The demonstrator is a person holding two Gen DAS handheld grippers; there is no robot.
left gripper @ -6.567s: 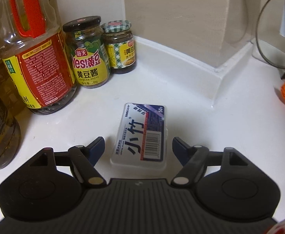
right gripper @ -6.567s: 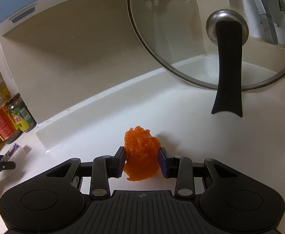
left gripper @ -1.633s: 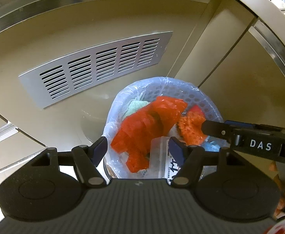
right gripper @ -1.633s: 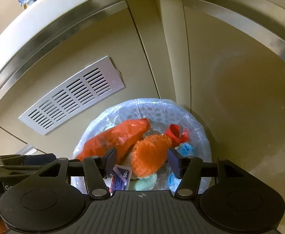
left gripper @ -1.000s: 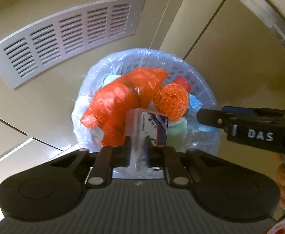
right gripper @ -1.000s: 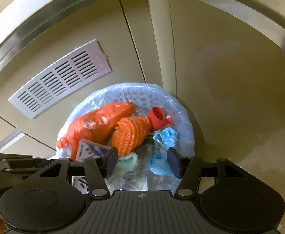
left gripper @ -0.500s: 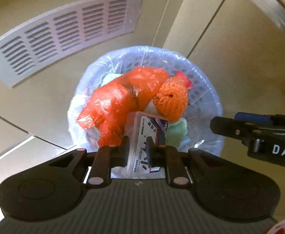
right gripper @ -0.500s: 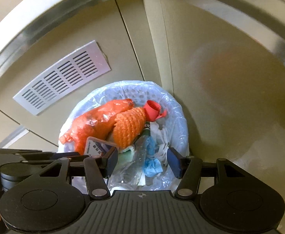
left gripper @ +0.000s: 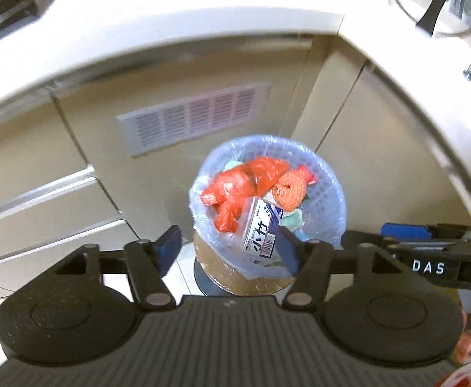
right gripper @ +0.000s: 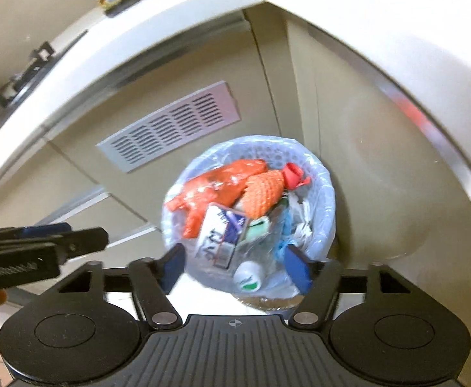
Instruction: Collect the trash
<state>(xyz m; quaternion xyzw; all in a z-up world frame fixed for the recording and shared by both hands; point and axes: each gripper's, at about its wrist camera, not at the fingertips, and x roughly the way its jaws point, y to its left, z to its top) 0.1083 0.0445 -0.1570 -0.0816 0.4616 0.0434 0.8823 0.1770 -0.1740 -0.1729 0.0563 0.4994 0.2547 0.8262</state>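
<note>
Trash sits in the bin (left gripper: 328, 190), a blue perforated basket with a clear liner, on the floor in a corner of beige cabinets. From the left: drawer fronts with metal rails, then a grey vent (left gripper: 193, 116) in the cabinet face behind the bin, then plain cabinet doors curving off to the right. White counter (left gripper: 171, 9) runs above all of it.

In the bin: orange bag (left gripper: 245, 180) at left, clear box (left gripper: 261, 225) with a barcode label lying tilted on top of the heap at its front, orange mesh wad (left gripper: 288, 188) to the right.

Left gripper (left gripper: 227, 248) has just been opening; its jaws now stand wide apart above the bin, nothing between the pads. Right gripper (right gripper: 237, 266) has likewise just widened and is empty, also over the bin.

Hard to make out: both views are motion-blurred. Jars at the counter's far edge are unreadable in the right view. A glass lid (left gripper: 435, 3) at upper right is cut by the frame. The bin's base is hidden by the gripper bodies. Small pale and blue scraps in the bin cannot be identified.
</note>
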